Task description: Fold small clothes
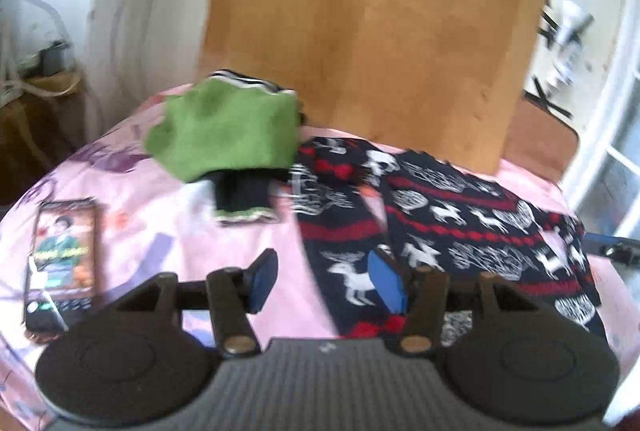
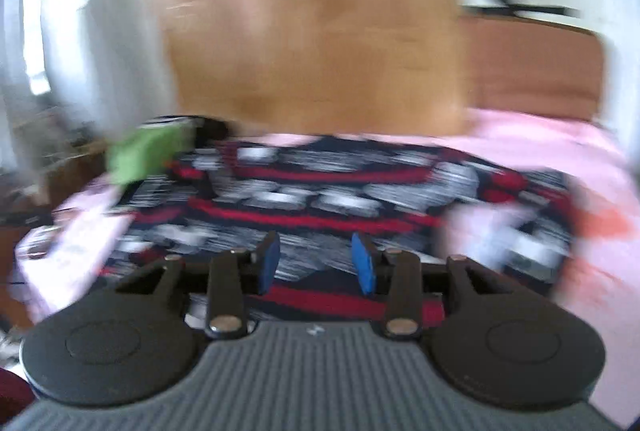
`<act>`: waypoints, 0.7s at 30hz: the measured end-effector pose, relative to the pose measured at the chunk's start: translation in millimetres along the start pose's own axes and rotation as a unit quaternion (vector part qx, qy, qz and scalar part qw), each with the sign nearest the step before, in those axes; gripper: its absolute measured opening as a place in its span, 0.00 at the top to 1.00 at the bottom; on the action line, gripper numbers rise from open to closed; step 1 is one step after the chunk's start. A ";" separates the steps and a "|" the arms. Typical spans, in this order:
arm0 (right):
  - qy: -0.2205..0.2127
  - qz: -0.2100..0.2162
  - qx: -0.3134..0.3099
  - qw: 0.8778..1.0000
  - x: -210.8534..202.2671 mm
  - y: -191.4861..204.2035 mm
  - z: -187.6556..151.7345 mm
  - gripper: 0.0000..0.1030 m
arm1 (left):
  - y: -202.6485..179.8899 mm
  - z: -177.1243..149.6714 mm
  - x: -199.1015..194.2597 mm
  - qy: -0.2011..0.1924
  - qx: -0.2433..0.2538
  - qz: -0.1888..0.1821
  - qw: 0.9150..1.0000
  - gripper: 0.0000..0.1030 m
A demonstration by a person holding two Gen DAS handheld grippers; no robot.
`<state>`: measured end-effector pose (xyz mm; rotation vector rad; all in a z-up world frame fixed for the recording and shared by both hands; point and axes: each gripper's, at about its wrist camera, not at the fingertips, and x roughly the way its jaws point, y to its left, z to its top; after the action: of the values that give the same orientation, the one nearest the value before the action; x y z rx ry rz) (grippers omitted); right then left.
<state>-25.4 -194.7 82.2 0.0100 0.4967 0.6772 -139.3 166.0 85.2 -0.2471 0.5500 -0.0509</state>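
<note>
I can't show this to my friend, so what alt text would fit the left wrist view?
A dark sweater with white reindeer and red bands lies on a pink sheet, seen past the open, empty left gripper. A green garment sits folded behind, a small box at left.
</note>
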 end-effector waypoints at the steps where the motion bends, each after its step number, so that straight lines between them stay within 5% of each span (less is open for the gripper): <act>1: 0.008 0.025 -0.017 1.000 16.6 16.9 5.1 0.57 | 3.8 -1.7 -1.6 -0.003 -0.004 0.002 1.000 0.50; 4: 0.048 0.113 -0.074 0.990 68.9 78.1 14.0 0.50 | 18.0 -8.1 -7.6 -0.012 -0.008 0.010 1.000 0.50; 7: 0.100 0.180 -0.150 0.967 117.1 141.9 9.4 0.27 | 32.4 -10.9 -15.7 -0.024 -0.019 0.017 0.999 0.50; 12: 0.209 0.198 -0.267 0.920 171.7 193.3 -22.1 0.23 | 59.6 -11.8 -26.7 -0.053 -0.053 0.013 0.997 0.45; 13: 0.217 0.201 -0.265 0.918 177.2 191.4 -24.6 0.22 | 64.4 -12.5 -27.1 -0.057 -0.060 0.012 0.996 0.45; 15: 0.218 0.201 -0.267 0.917 176.1 190.7 -18.7 0.38 | 72.4 -13.4 -24.7 -0.061 -0.070 0.014 0.996 0.45; 16: 0.218 0.188 -0.280 0.916 177.2 193.7 -13.3 0.81 | 76.5 -13.1 -22.5 -0.062 -0.075 0.019 0.995 0.45; 21: 0.193 0.197 -0.232 0.933 184.5 204.7 30.1 0.85 | 94.2 -2.2 -25.4 -0.078 -0.100 0.040 0.991 0.45</act>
<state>-11.3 81.4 62.4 -0.4896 0.7106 1.1914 -163.8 259.7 73.2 -0.4211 0.4080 0.1017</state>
